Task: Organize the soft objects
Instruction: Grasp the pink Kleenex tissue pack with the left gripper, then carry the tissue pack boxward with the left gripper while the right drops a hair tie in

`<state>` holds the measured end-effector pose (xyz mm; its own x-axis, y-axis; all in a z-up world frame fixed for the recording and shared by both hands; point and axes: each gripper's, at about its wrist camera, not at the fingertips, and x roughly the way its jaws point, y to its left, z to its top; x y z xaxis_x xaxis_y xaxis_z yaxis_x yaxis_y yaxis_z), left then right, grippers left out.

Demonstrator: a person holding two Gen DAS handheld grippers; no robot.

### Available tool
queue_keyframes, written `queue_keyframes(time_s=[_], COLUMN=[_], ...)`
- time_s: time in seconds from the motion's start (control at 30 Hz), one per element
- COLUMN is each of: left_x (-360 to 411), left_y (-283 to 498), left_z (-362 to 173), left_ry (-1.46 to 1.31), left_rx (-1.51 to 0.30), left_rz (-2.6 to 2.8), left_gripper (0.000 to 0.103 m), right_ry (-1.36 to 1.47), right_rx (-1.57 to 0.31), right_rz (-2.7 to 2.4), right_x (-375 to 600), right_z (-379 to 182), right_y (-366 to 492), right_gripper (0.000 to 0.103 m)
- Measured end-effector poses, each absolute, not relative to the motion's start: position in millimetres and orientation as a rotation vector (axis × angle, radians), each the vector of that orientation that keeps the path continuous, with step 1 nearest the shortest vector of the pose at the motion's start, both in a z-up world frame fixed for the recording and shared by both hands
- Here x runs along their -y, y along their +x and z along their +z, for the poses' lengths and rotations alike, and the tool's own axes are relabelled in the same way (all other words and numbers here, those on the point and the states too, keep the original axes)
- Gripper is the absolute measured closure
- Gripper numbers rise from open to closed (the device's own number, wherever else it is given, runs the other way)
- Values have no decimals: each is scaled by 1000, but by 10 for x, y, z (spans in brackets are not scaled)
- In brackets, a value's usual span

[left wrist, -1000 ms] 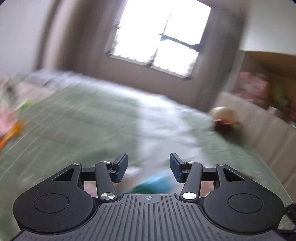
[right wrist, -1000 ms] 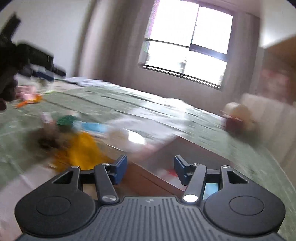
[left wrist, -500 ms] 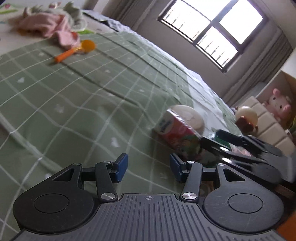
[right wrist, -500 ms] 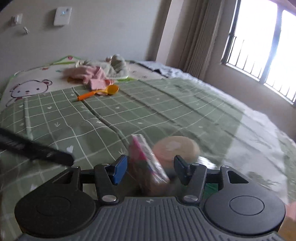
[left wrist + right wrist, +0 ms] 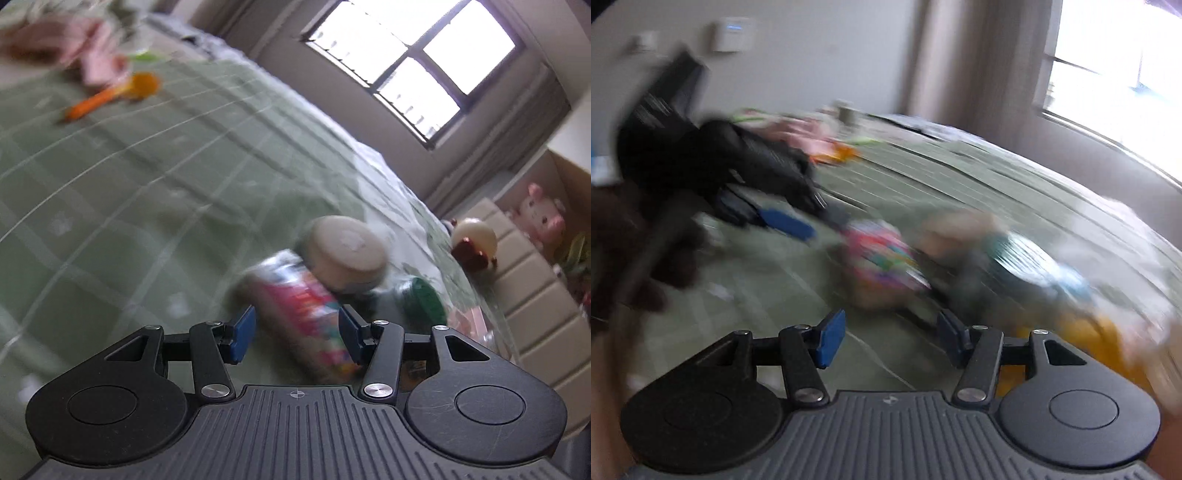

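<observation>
A colourful pink packet point(image 5: 303, 314) lies on the green checked bedspread point(image 5: 129, 206). My left gripper point(image 5: 297, 330) is open, its fingers on either side of the packet's near end. Behind the packet are a beige round lid point(image 5: 345, 251) and a green-capped container point(image 5: 421, 299). In the blurred right wrist view my right gripper point(image 5: 890, 341) is open and empty, a short way in front of the same packet point(image 5: 882, 262). The left gripper point(image 5: 783, 218) shows there at upper left, reaching toward the packet.
Pink clothing point(image 5: 74, 48) and an orange spoon point(image 5: 114, 94) lie at the far end of the bed. A round plush toy point(image 5: 472, 243) sits by the padded bed edge. A pink plush pig point(image 5: 543, 218) sits in a box. Something yellow point(image 5: 1104, 343) lies at right.
My left gripper has moved forward so the pink packet now sits between its open fingers. My right gripper has drawn back and swung; its view is now motion-blurred.
</observation>
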<state>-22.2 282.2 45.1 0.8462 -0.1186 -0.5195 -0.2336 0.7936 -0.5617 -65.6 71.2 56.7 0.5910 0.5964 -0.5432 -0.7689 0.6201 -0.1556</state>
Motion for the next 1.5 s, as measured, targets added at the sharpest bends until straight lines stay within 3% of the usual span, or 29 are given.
queue_keyframes(time_s=[0.13, 0.27, 0.53, 0.67, 0.87, 1.1, 1.27, 1.33, 1.37, 1.4, 1.5], left_x=[-2295, -1904, -1945, -2160, -2513, -2302, -2360, -2335, -2327, -2332, -2464], left_y=[213, 546, -131, -374, -231, 122, 169, 154, 132, 93, -33], left_z=[661, 503, 396, 504, 512, 263, 170, 158, 157, 158, 175], left_ry=[-365, -83, 124, 37, -318, -202, -234, -201, -190, -188, -222], left_rx=[-584, -699, -723, -697, -676, -734, -732, -730, -723, -712, -687], left_rz=[17, 45, 21, 83, 207, 222, 178, 164, 153, 143, 134], left_gripper=[47, 48, 45, 46, 48, 37, 33, 33, 36, 43, 47], right_ry=[-342, -305, -322, -319, -322, -324, -270, -212, -195, -189, -228], right_rx=[-517, -516, -493, -492, -491, -503, -592, -663, -690, -700, -663], right_rz=[684, 669, 666, 667, 666, 676, 708, 755, 789, 806, 778], right_x=[-547, -476, -497, -500, -498, -510, -474, -426, -413, -408, -481], right_z=[348, 253, 216, 204, 205, 197, 220, 234, 240, 247, 311], right_y=[-530, -523, -566, -571, -572, -550, -396, -278, -232, -211, -317], right_gripper=[48, 48, 47, 46, 46, 43, 35, 20, 17, 17, 23])
